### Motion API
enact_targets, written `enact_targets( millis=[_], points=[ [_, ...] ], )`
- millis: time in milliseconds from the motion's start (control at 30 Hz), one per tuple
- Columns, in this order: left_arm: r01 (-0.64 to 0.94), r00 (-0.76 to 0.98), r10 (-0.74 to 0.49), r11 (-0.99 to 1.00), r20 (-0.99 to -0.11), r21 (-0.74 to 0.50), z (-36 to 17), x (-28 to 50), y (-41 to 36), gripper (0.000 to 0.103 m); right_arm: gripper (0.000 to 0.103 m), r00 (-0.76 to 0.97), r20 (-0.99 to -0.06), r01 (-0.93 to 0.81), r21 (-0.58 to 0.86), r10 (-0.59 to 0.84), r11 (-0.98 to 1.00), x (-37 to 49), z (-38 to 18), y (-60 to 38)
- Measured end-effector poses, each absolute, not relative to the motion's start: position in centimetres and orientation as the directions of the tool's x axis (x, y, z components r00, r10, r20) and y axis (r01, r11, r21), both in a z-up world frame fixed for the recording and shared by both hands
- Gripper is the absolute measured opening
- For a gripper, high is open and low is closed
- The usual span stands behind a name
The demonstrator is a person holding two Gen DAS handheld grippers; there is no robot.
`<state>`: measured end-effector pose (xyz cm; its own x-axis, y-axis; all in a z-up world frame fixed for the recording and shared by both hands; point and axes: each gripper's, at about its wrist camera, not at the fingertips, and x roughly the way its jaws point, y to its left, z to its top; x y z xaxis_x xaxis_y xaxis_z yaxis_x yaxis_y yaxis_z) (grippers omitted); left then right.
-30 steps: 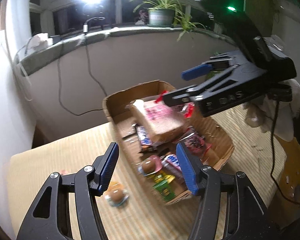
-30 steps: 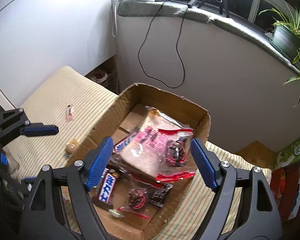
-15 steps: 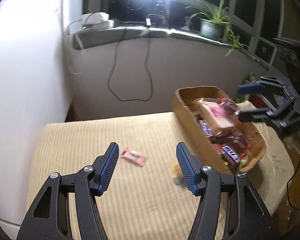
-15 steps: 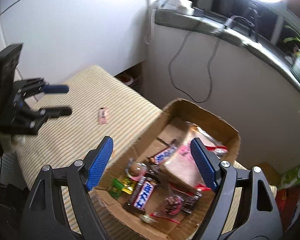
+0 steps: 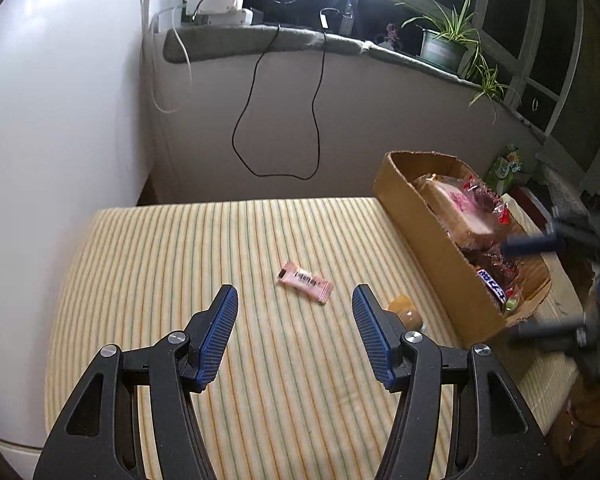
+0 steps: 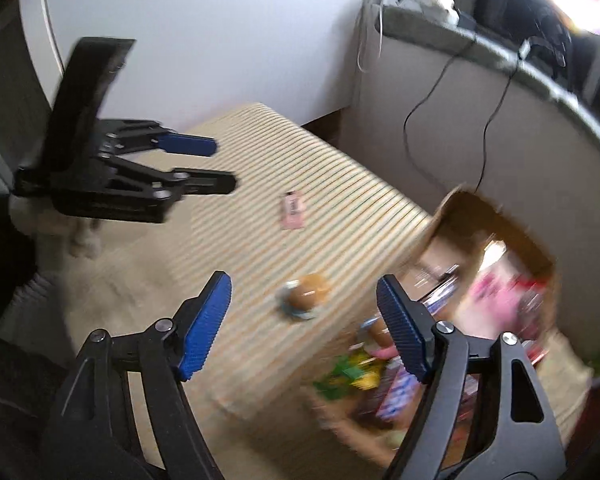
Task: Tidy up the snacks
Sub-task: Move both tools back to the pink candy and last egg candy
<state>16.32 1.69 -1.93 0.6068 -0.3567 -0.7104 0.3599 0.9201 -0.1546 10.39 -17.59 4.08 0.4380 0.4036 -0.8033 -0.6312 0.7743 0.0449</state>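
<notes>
Organizing snacks, late stage. Cardboard box (image 5: 424,232) sits at the right edge of the striped cushion top (image 5: 180,264) and already holds most items: wrapped bread slice (image 5: 456,204), Snickers-type bar (image 5: 494,290), green/yellow packets (image 6: 352,372) near its front corner; the rest of the contents are too blurred to name.

Left to do, judged from what lies outside: two pcs. (a) Pink wrapped candy bar (image 5: 305,282), flat on the cushion approx. mid-surface, barcode side up, well apart from the box. (b) Small burger-shaped snack in clear wrap (image 6: 305,295), just beside the box's outer wall; in the left wrist view it is partly hidden behind the right finger.

L gripper (image 5: 294,338): tongs apart, empty, aimed at the pink bar, which lies ahead of and between the fingers; no contact. R gripper (image 6: 306,330): tongs apart, empty, over the burger snack; view motion-blurred. Likely next: one pick per gripper, then drop in box.
</notes>
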Motion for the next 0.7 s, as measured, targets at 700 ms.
enact_targets(
  millis=[700],
  points=[
    [0.553, 0.481, -0.451, 0.821, -0.752, -0.139, -6.4, 19.8, -0.4, 0.059, 0.056, 0.588, -0.786, -0.161, 0.118, 0.191, 0.98, 6.7, -3.8, -13.9]
  ],
)
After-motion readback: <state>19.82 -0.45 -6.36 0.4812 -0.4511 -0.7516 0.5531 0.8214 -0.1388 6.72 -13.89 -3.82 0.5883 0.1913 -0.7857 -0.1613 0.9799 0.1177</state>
